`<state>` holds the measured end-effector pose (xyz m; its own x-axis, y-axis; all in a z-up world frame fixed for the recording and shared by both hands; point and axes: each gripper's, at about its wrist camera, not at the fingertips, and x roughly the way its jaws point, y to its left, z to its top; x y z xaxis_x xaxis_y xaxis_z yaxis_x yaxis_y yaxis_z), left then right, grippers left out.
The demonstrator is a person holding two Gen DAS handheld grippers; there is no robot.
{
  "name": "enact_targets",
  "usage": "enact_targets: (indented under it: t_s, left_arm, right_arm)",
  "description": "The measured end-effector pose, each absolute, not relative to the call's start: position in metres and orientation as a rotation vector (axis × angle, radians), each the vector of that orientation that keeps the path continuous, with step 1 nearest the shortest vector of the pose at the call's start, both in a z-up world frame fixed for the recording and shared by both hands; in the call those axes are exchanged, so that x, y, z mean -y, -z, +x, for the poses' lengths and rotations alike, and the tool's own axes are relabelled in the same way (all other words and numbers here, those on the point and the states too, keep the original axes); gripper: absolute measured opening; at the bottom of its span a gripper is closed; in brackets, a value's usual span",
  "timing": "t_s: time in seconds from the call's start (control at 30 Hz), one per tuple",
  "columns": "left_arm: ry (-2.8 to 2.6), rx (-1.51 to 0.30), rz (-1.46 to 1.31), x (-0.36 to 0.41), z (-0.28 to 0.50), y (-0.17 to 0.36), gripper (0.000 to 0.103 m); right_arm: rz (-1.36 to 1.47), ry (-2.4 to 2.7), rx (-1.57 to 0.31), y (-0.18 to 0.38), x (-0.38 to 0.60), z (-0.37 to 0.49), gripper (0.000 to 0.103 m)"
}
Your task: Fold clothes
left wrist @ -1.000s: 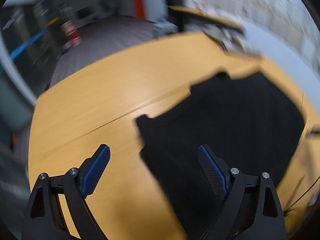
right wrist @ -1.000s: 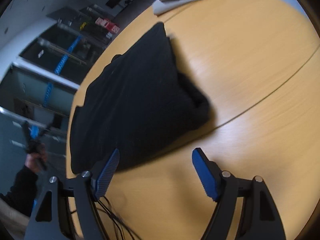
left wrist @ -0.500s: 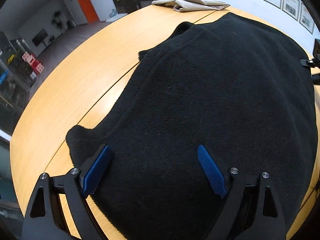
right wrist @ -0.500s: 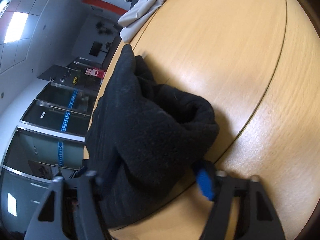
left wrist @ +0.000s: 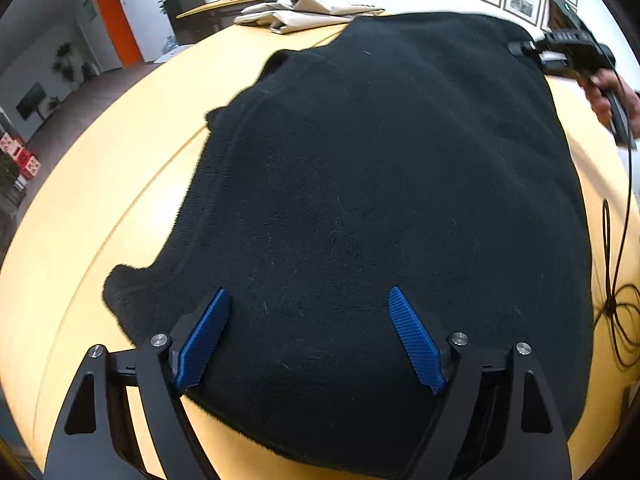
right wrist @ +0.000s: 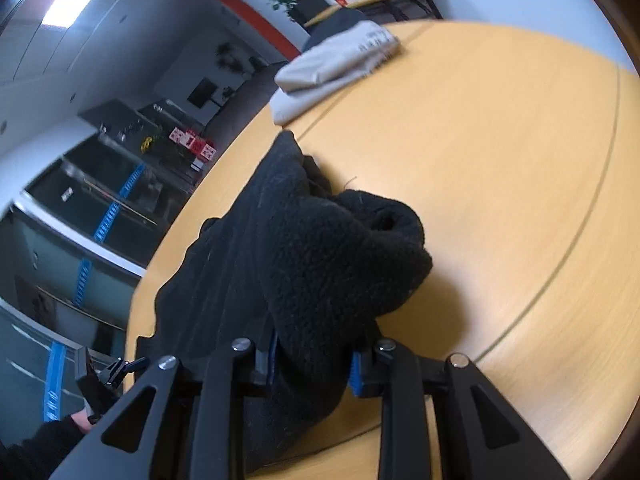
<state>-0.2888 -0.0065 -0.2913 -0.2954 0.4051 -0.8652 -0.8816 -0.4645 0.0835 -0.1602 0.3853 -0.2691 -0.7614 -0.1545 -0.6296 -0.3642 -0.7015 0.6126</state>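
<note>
Left wrist view, left to right: the yellow wooden surface (left wrist: pixel 100 184) showed bare along its left side, with a seam line running across it. The left hand-held gripper (left wrist: pixel 308 336) stood wide open, both blue pads spread apart over the near edge of the black fleece garment (left wrist: pixel 380 184) and gripping nothing. The garment lay spread flat on the surface and filled most of the view. Beyond it lay a pile of beige folded clothes (left wrist: pixel 308 10). At the far right edge of the garment the right hand-held gripper (left wrist: pixel 560 46) appeared in the person's hand (left wrist: pixel 608 92), with a black cable (left wrist: pixel 616 264) trailing over the surface.

Right wrist view, left to right: the left hand-held gripper's body was partly visible at the lower left. The right hand-held gripper (right wrist: pixel 312 368) had its blue pads closed narrowly on a bunched fold of the black fleece garment (right wrist: pixel 320 248), which rose in a thick roll ahead of the fingers. The beige folded clothes (right wrist: pixel 336 64) lay well apart at the far edge of the surface (right wrist: pixel 500 160).
</note>
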Motion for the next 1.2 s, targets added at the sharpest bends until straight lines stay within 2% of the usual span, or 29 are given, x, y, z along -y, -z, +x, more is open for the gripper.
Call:
enact_targets:
  t_s: [0.13,0.27,0.3,0.4,0.5,0.57,0.67,0.73,0.8,0.87,0.97,1.03,1.2]
  left_arm:
    - [-1.871,-0.746,-1.007,0.003,-0.29,0.295,0.085]
    - [-1.867,-0.753,-0.996,0.0,-0.293,0.298,0.085]
    - [-1.868,-0.746,-0.998,0.0,-0.295,0.299,0.085]
    - [-1.873,-0.705,-1.017,0.011,-0.3,0.298,0.085]
    - [-1.905,-0.637,-1.054,0.036,-0.308,0.297,0.085]
    - [-1.922,-0.601,-1.074,0.048,-0.312,0.298,0.085]
    - [-1.934,-0.616,-1.063,0.046,-0.312,0.304,0.085]
    - [-1.938,-0.616,-1.064,0.042,-0.315,0.308,0.086]
    - [-1.938,-0.607,-1.069,0.042,-0.319,0.31,0.086]
    - [-1.937,-0.597,-1.074,0.043,-0.324,0.311,0.087]
    - [-1.936,-0.581,-1.082,0.044,-0.331,0.313,0.086]
    - [-1.938,-0.56,-1.094,0.051,-0.336,0.309,0.085]
    - [-2.06,-0.39,-1.063,0.092,-0.35,0.26,0.084]
  right_arm:
    - [-0.969,-2.835,-0.962,0.207,-0.354,-0.178,0.025]
    - [-1.094,-3.305,-0.626,0.143,-0.224,-0.197,0.025]
    - [-1.181,-3.404,-0.593,0.14,-0.187,-0.197,0.025]
    - [-1.402,-3.441,-0.526,0.166,-0.133,-0.192,0.025]
    - [-1.638,-3.194,-0.575,0.226,-0.131,-0.204,0.025]
    - [-1.646,-3.166,-0.608,0.239,-0.134,-0.206,0.025]
    - [-1.594,-3.261,-0.574,0.223,-0.117,-0.211,0.025]
    - [-1.507,-3.391,-0.376,0.201,-0.095,-0.213,0.025]
    - [-1.485,-3.466,-0.06,0.191,-0.063,-0.211,0.025]
    - [-1.538,-3.45,0.256,0.2,-0.03,-0.206,0.025]
    - [-1.548,-3.419,0.628,0.228,0.0,-0.191,0.025]
    - [-1.476,-3.417,0.838,0.239,0.007,-0.18,0.025]
    - [-1.356,-3.397,1.128,0.249,-0.002,-0.152,0.026]
